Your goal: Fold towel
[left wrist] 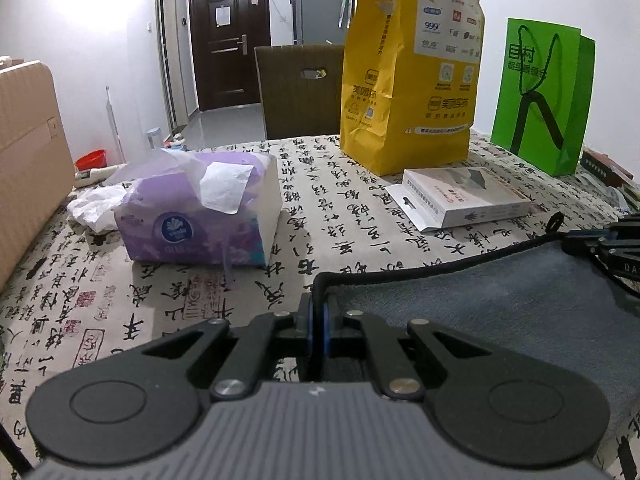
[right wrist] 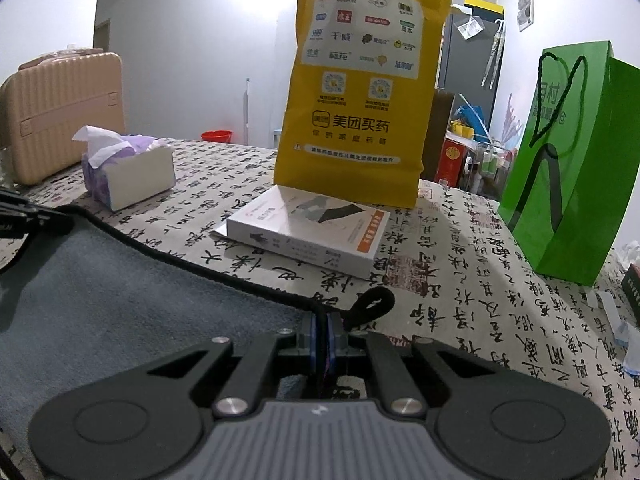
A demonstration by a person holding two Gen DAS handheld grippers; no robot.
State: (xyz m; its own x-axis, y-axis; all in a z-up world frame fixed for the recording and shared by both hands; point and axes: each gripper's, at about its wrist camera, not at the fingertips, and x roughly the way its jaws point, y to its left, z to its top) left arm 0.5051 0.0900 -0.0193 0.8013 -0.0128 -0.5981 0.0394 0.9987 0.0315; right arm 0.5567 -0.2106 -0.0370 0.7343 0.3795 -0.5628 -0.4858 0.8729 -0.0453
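Note:
A grey-blue towel (left wrist: 500, 300) with black edging lies on the calligraphy-print tablecloth (left wrist: 160, 300). My left gripper (left wrist: 319, 308) is shut on the towel's near left corner. My right gripper (right wrist: 324, 328) is shut on the towel's (right wrist: 120, 292) near right corner, beside its black hanging loop (right wrist: 370, 306). The black edge runs taut between the two grippers. The right gripper also shows at the right edge of the left wrist view (left wrist: 612, 244), and the left one at the left edge of the right wrist view (right wrist: 24, 216).
A purple tissue pack (left wrist: 200, 216) lies at the left. A white flat box (left wrist: 464, 200), a tall yellow paper bag (left wrist: 412, 68) and a green gift bag (left wrist: 544, 96) stand behind the towel. A beige suitcase (right wrist: 60, 112) stands at the far left.

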